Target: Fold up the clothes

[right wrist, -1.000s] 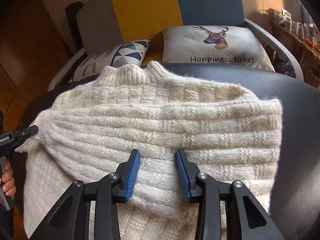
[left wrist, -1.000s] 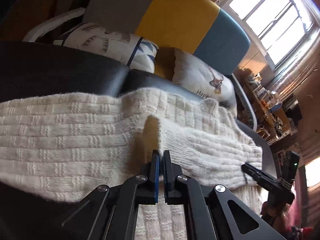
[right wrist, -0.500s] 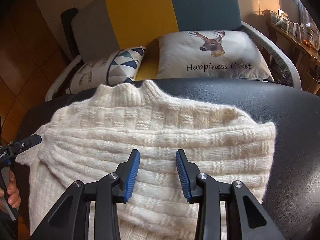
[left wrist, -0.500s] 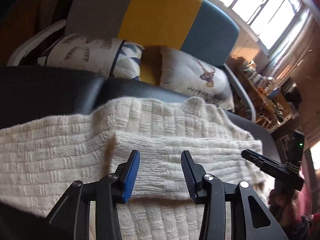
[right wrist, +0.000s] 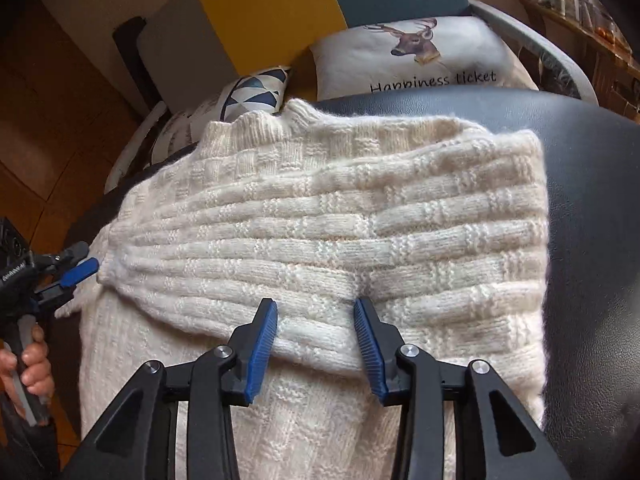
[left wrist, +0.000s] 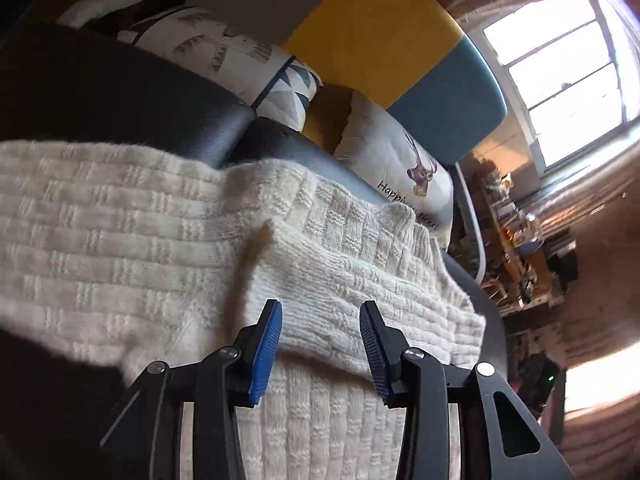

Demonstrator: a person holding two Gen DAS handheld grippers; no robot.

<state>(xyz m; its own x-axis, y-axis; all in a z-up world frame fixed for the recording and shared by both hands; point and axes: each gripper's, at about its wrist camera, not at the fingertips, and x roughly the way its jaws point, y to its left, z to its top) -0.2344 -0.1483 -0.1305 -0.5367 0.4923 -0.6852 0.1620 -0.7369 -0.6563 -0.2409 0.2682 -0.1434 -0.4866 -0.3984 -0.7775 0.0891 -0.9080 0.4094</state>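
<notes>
A cream knit sweater [right wrist: 328,224] lies on a black leather seat [right wrist: 592,208], with a sleeve folded across its body. In the left wrist view the same sweater [left wrist: 120,232] spreads left, the folded sleeve [left wrist: 360,292] lying on top. My left gripper [left wrist: 320,320] is open, its blue pads straddling the sleeve's near edge without gripping it. My right gripper [right wrist: 316,316] is open too, hovering over the sleeve's lower edge. The left gripper [right wrist: 74,276] also shows at the sweater's left edge in the right wrist view, held by a hand [right wrist: 28,368].
Behind the seat stands a grey, yellow and teal chair back [right wrist: 272,12]. Two cushions lean on it: a deer cushion [right wrist: 416,56] and a triangle-pattern cushion [right wrist: 256,92]. A cluttered shelf [left wrist: 520,248] and a bright window [left wrist: 560,76] are at the right.
My left gripper went from shut on the sleeve to open, letting the sleeve lie flat across the sweater. The right gripper stayed open and moved slightly closer.
</notes>
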